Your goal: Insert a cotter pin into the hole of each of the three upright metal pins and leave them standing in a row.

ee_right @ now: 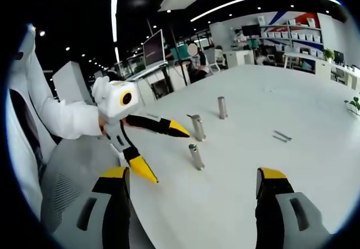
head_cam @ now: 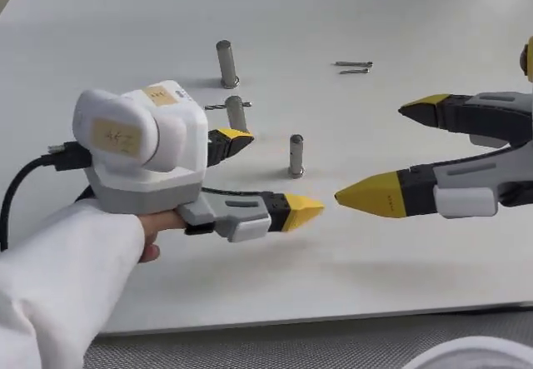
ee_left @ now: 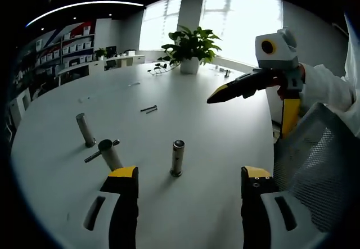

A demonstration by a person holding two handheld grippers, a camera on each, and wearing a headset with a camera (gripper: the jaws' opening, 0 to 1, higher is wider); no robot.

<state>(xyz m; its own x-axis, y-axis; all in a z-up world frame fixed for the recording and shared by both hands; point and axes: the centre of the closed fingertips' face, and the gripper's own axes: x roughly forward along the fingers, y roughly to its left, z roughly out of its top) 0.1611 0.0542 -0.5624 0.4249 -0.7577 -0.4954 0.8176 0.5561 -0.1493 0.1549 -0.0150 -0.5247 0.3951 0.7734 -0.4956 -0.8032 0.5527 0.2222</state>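
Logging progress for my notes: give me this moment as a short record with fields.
table: white, three upright pins in a row
far pin: no cotter
middle pin: cotter through it
near pin: hole empty
loose cotters: two, lying flat
left gripper: open, empty
right gripper: open, empty

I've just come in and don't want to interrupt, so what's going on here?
A person holds a two-jaw gripper in each hand over a white table. The left gripper and right gripper are both open and carry nothing. Three metal pins stand upright: the far pin, the middle pin and the near pin. The middle pin seems to have a cotter pin through it; the other two look bare. Two loose cotter pins lie farther back, not yet picked up.
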